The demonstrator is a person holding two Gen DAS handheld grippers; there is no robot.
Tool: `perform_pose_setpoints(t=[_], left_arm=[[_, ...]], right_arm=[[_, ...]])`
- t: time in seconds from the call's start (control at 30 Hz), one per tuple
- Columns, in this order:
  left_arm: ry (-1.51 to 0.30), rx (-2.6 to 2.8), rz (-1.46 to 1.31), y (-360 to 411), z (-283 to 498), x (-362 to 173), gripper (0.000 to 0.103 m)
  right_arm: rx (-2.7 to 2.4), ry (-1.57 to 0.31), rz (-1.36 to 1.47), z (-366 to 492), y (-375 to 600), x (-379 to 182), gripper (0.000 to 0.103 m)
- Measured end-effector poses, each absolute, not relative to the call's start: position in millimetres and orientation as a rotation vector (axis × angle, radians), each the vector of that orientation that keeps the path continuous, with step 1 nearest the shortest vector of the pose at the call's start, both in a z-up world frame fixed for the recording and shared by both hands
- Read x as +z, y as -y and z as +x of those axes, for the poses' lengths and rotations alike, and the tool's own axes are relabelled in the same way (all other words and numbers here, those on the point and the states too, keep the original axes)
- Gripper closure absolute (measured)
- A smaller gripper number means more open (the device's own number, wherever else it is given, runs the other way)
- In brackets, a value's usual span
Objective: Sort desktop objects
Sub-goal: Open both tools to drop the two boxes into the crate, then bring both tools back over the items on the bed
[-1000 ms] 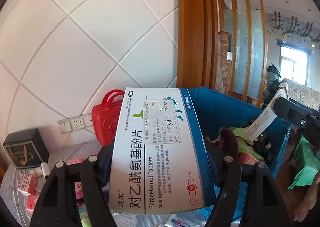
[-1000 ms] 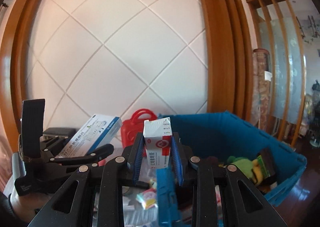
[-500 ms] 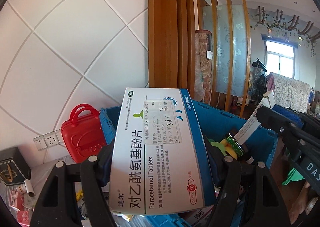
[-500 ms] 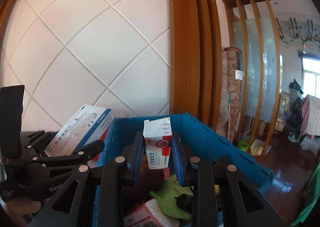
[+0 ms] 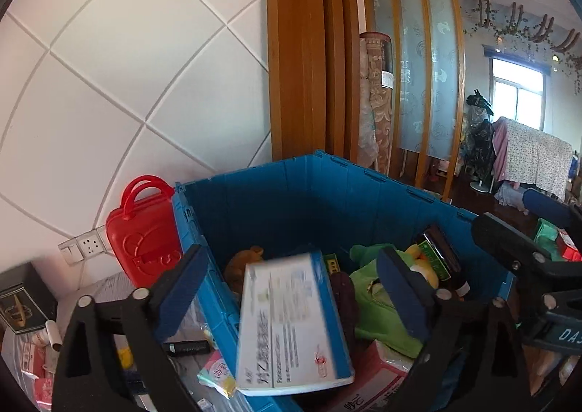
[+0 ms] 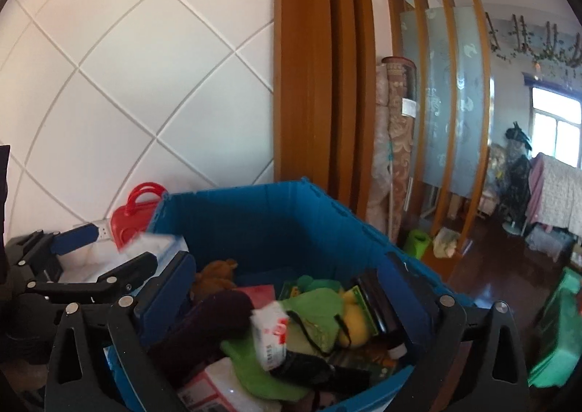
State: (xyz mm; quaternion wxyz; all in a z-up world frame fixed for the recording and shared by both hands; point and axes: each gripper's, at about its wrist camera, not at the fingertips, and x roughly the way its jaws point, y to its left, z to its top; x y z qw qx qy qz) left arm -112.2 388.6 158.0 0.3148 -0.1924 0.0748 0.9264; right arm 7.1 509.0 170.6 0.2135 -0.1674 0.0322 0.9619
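Blurring white-and-blue tablet box (image 5: 294, 324), tilted, over blue crate (image 5: 291, 190)

Motion blurs the white-and-blue tablet box (image 5: 291, 321) and small red-and-white carton (image 6: 271, 337).

A white wall of diagonal square panels (image 5: 109, 84) meets a tall wooden door frame (image 5: 302, 48). Beside it stand a rolled patterned carpet (image 5: 374, 103), frosted glass slats (image 5: 414, 66) and a bright window (image 5: 516, 95).
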Motion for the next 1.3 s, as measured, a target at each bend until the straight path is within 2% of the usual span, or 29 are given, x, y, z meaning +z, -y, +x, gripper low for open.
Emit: perform_pose_setpoints(t=[0.3,0.83,1.3], left_arm=[[-0.171,2.481,-0.51,-359.7,-116.6,150.5,0.005],[-0.04,2.602,-0.595,-272.8,-129.6,122.9,0.005],[0.033,2.776,-0.605,-155.0,-104.9,109.0,0.005]], right_arm=[[2.75,-0.04,-0.425,3.8,-478.7,164.8,0.002],[2.838,-0.061,-0.45,-10.6,-429.1,150.2,0.002],[2.954,-0.067,-0.463,-12.6,-338.1,130.6,0.002]])
